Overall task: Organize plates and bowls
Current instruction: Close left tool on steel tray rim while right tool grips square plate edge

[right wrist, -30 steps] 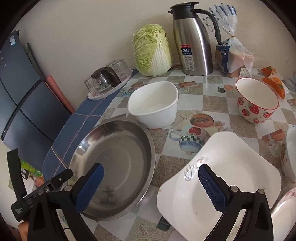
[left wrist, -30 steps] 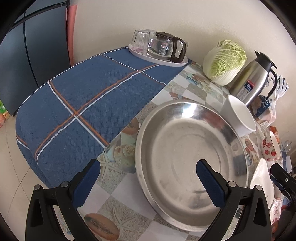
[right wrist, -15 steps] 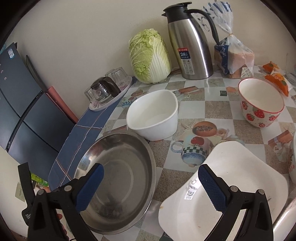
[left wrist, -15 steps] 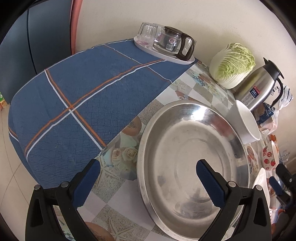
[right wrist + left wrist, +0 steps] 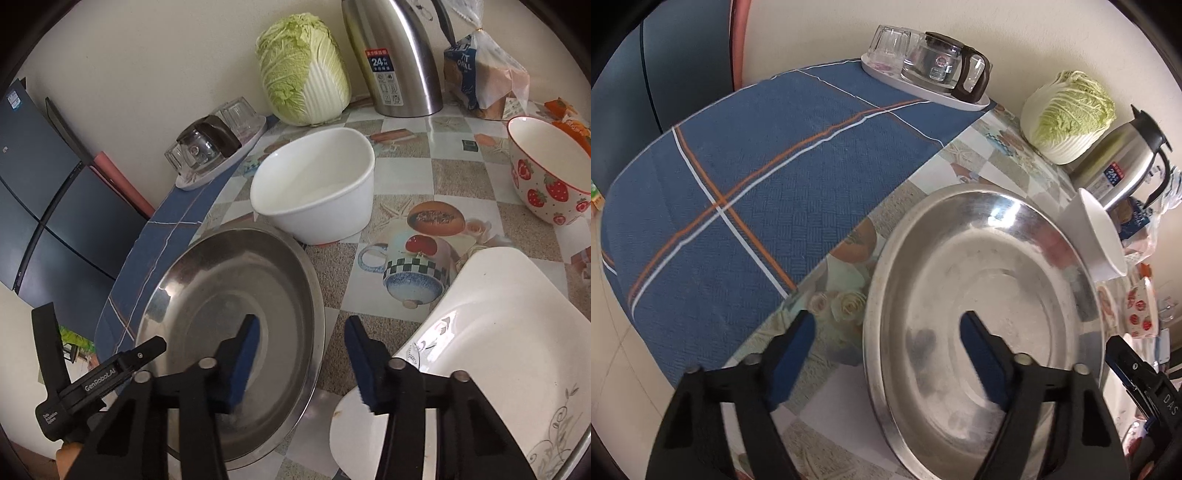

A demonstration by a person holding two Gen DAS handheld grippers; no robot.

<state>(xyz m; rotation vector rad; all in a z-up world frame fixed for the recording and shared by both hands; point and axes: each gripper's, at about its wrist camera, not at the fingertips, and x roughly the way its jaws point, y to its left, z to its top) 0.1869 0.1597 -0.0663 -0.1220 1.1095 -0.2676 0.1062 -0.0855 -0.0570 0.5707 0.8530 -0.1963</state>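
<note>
Both grippers closing on the steel basin's rim

Left gripper (image 5: 886, 332) and right gripper (image 5: 301, 341) straddle opposite rims of the steel basin (image 5: 990, 295), jaws narrowing, not yet pinching, seemingly for a two-handed lift.

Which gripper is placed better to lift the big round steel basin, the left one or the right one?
Both fit; left slightly better. The left gripper and right gripper each straddle a rim of the round steel basin, jaws closing, neither pressing yet.

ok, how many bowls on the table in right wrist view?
2: a plain white bowl behind the steel basin, and a strawberry-print bowl at the right edge. More may sit out of frame on the right.
</note>
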